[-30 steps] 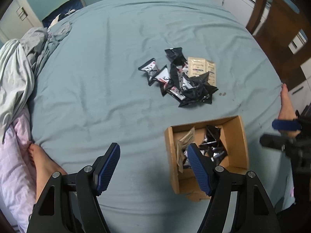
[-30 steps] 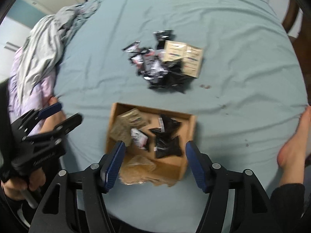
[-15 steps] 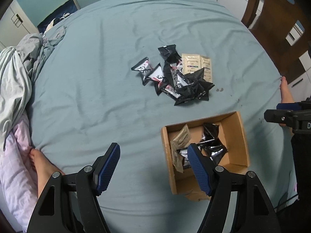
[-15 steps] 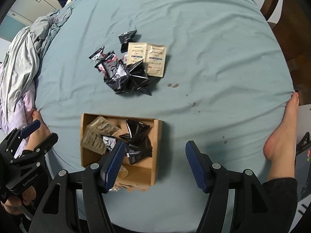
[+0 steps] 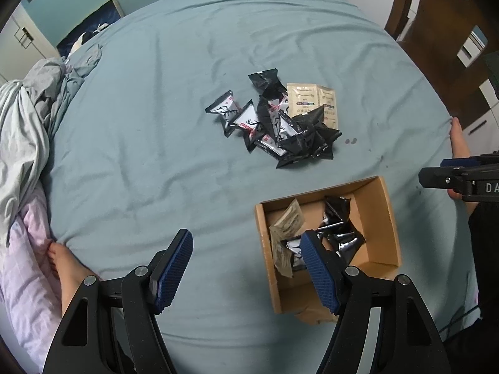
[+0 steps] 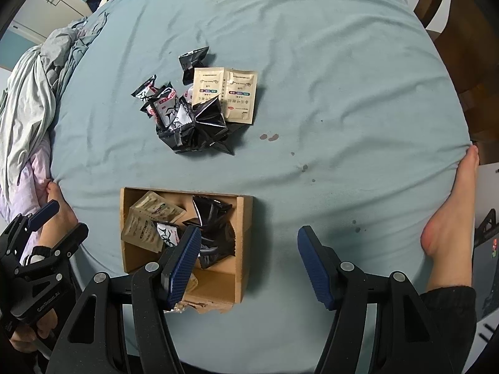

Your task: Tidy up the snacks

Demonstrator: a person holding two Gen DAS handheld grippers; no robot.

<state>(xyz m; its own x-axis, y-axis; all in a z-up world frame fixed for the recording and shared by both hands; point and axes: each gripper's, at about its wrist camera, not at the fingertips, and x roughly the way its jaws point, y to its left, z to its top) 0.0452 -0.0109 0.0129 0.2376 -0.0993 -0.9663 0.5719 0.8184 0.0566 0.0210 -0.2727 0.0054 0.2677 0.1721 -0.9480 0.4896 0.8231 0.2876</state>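
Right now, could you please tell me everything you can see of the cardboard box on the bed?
The cardboard box is a shallow, open-topped tray of plain brown corrugated card, sitting flat on the blue-green bedsheet, nearer the camera than the loose snack pile. Its near edge looks torn and ragged. Inside lie tan sachets to the left and black foil packets toward the middle; the right part of its floor is bare. Neither gripper touches it.

White letters "DA" on the right hand-held gripper (image 5: 449,171), cut off at the edge.

snack pile (image 5: 274,121) behind box (image 5: 388,218), packets (image 5: 338,233) inside
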